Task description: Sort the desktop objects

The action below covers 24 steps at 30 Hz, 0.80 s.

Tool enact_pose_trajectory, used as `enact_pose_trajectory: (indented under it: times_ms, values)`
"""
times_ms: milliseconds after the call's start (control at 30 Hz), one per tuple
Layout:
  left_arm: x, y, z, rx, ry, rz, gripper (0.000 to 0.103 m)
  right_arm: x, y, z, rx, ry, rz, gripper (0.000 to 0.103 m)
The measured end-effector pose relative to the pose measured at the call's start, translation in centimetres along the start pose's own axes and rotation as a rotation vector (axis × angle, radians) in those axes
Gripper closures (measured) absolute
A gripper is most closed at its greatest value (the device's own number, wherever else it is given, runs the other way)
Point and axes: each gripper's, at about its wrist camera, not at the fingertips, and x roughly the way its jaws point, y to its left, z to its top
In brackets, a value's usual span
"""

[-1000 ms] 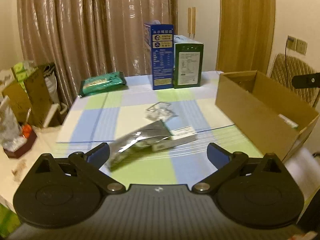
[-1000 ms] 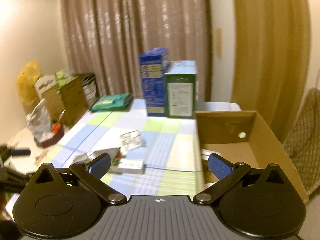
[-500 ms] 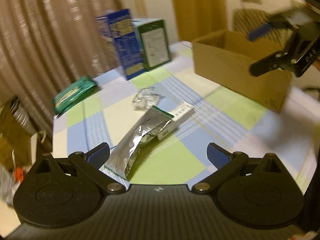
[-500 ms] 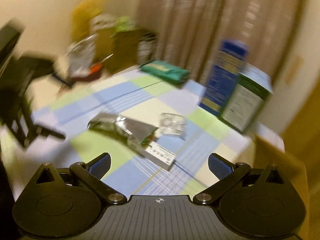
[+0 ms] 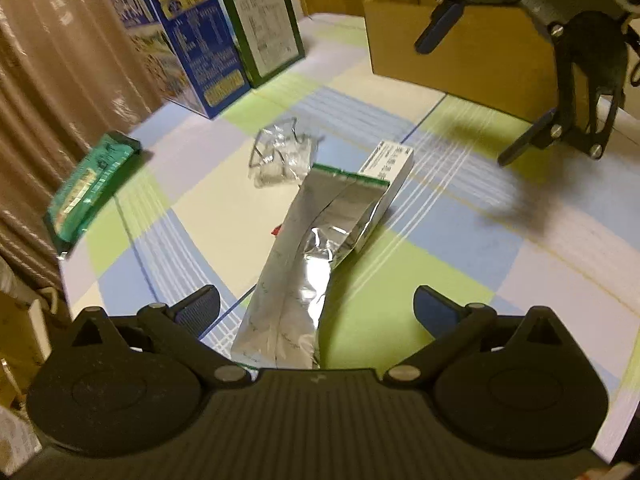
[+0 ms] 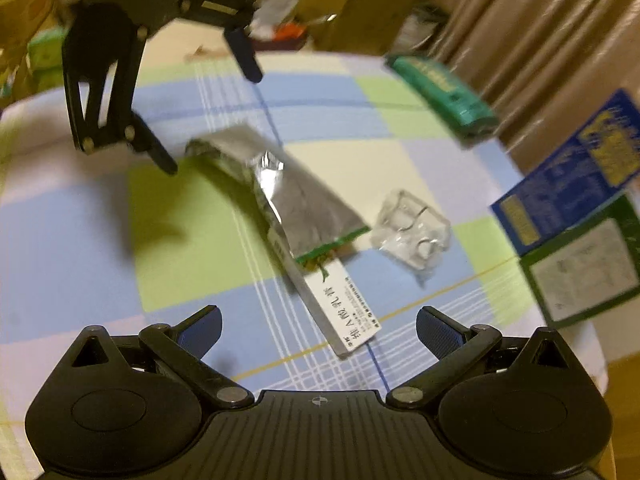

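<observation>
I hold my left gripper [image 5: 316, 312] and right gripper [image 6: 318, 330] spread wide and empty, facing each other across the crinkled silver foil pouch [image 5: 308, 248], which lies on the checked tablecloth [image 5: 460, 224] overlapping a slim white carton [image 6: 340, 308], well short of the brown cardboard box [image 5: 472, 52].
</observation>
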Motion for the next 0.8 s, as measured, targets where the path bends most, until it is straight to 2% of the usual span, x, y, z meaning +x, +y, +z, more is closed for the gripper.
enact_pose_trajectory:
  times_ms: [67,133,233,300,367,433,500,633,800]
  values:
    - [1.0,0.6,0.1,0.015,0.018,-0.036,0.005,1.8,-0.5,0.2,-0.014,0.024,0.011,0.002]
    - [2.3,1.0,0.1,0.028,0.046,-0.076,0.013,3.1,-0.9,0.3,-0.017,0.034,0.025,0.003]
    - [4.1,1.4,0.0,0.062,0.072,-0.100,0.017,4.8,-1.4,0.7,-0.021,0.046,0.046,0.003]
    - [5.0,1.7,0.1,0.069,0.085,-0.107,0.018,6.0,-1.8,0.8,-0.030,0.063,0.062,0.009]
    - [5.7,1.9,0.1,0.073,0.095,-0.122,0.019,7.1,-2.0,1.0,-0.041,0.084,0.070,0.019]
    - [6.5,2.2,0.2,0.075,0.106,-0.129,0.026,8.0,-2.3,1.1,-0.039,0.096,0.079,0.025]
    - [7.0,2.6,0.4,0.067,0.112,-0.136,0.028,8.7,-2.5,1.2,-0.029,0.104,0.086,0.032]
    - [7.8,3.4,0.8,0.053,0.123,-0.144,0.028,9.0,-2.7,1.2,0.010,0.106,0.105,0.056]
    - [8.3,3.4,1.1,0.037,0.153,-0.149,0.031,7.9,-1.3,0.9,0.073,0.141,0.102,0.063]
